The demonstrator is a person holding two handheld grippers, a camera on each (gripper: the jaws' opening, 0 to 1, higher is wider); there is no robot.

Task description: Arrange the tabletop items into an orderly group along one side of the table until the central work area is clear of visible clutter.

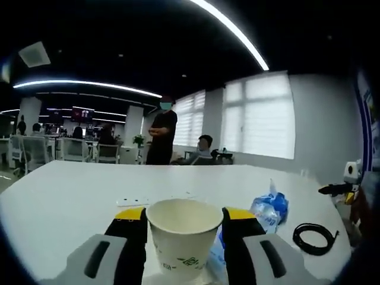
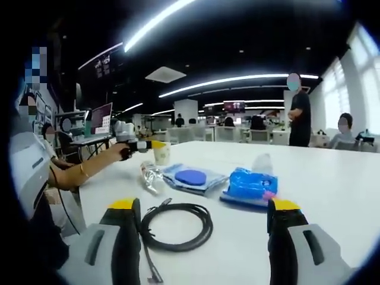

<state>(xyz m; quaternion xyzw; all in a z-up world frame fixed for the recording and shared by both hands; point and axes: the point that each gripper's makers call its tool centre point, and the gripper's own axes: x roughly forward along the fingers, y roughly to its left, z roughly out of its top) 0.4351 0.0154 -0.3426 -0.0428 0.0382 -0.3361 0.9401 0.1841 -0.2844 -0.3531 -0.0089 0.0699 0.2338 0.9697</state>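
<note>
White paper, that is the cup (image 1: 183, 236) caught between the yellow-tipped jaws of my left hand-held gripper (image 1: 184, 221); both jaws press against its sides, and it stands upright with its open mouth up, just above the white table (image 1: 65, 190). To its right in the left gripper view lie a blue plastic packet (image 1: 270, 209) and, further right near the table's edge, a coiled black cable (image 1: 315, 238). A small flat white strip (image 1: 132, 202) lies on the table beyond the cup.

My right hand-held gripper (image 2: 200, 217) has its jaws wide apart and grips nothing. The black cable (image 2: 176, 225) lies coiled on the table between them, closer to the left jaw, with one loose end running toward the near edge. Beyond it lie the blue packet (image 2: 252, 184), a flat blue item with a round blue disc on it (image 2: 191, 177), and a crumpled clear wrapper (image 2: 151, 176) beside that. Further off in the right gripper view, my left hand-held gripper holds the paper cup (image 2: 161, 153) over the table's far left part, my forearm (image 2: 83, 171) stretched toward it.
</note>
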